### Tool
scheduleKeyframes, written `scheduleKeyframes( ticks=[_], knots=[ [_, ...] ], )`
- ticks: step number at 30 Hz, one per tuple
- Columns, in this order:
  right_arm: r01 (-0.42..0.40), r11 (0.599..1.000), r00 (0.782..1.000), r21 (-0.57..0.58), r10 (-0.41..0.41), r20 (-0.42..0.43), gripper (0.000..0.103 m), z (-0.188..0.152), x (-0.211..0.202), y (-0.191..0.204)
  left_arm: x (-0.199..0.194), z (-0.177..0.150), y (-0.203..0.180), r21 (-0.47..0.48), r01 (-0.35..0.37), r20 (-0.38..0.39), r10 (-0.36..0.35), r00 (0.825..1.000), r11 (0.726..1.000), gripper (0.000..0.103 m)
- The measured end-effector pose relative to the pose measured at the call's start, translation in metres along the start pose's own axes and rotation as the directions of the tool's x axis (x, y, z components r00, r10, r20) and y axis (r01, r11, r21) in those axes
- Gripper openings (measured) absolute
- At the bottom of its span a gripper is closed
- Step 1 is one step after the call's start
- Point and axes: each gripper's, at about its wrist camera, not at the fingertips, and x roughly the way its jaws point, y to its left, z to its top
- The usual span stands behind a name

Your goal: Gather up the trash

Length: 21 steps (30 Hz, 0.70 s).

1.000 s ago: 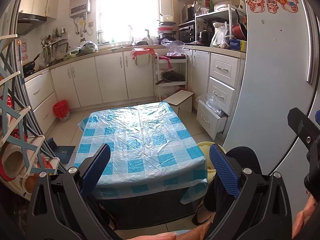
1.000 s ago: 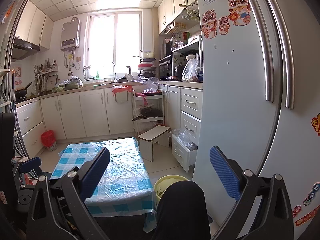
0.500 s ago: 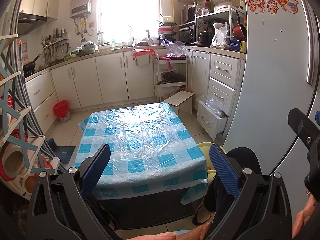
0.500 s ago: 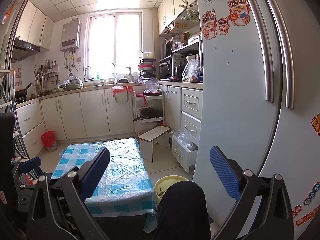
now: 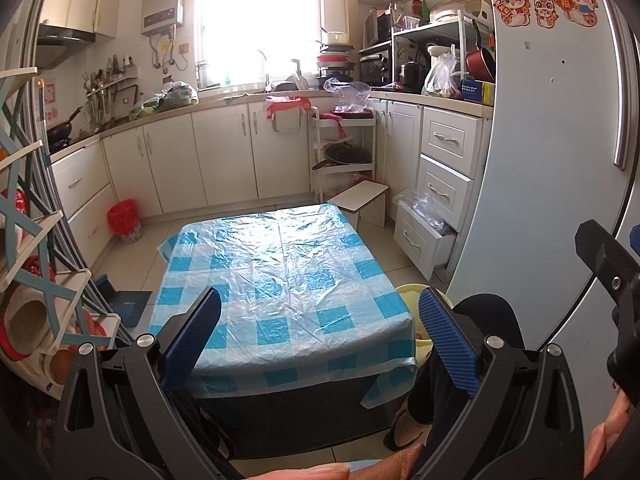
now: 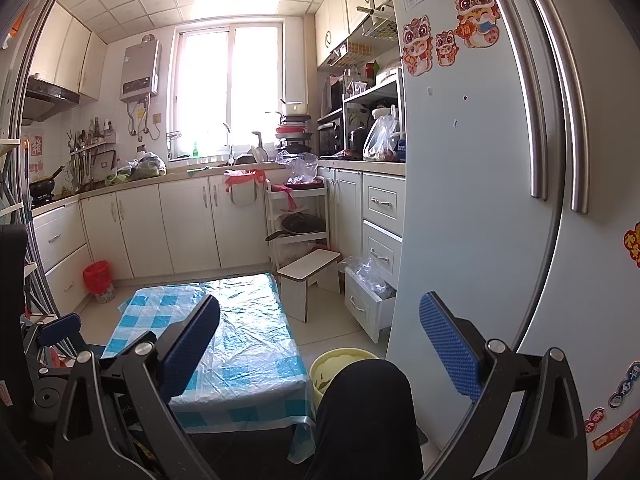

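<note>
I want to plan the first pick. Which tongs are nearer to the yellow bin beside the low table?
Right, by my judgement. The right tongs sit on the yellow bin side, above the knee. The left tongs hover over the table's near edge, with the bin off to their right.

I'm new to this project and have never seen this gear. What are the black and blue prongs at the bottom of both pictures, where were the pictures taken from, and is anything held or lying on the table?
The prongs are two hand-held grippers, each with a camera looking along its blue-padded fingers. One picture comes from the left gripper, the other from the right gripper. Both are open and hold nothing. They face a low table under a blue-and-white checked plastic cover; nothing lies on it. A pale yellow bucket stands beside it, next to the person's dark-clothed knee.
</note>
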Motion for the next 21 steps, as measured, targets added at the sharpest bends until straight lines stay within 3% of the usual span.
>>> scheduleKeyframes(
  ticks=[15,21],
  knots=[
    [-0.004,1.000,1.000,0.001,0.004,-0.009,0.096,-0.003,0.006,0.001,0.007,-0.004,-0.001,-0.012,0.007,-0.003,-0.007,1.000,1.000,0.095],
    [0.008,1.000,0.999,0.007,-0.008,-0.052,0.096,-0.006,0.030,-0.001,0.034,-0.005,0.012,-0.031,0.002,-0.070,-0.004,0.998,1.000,0.095]
  ],
)
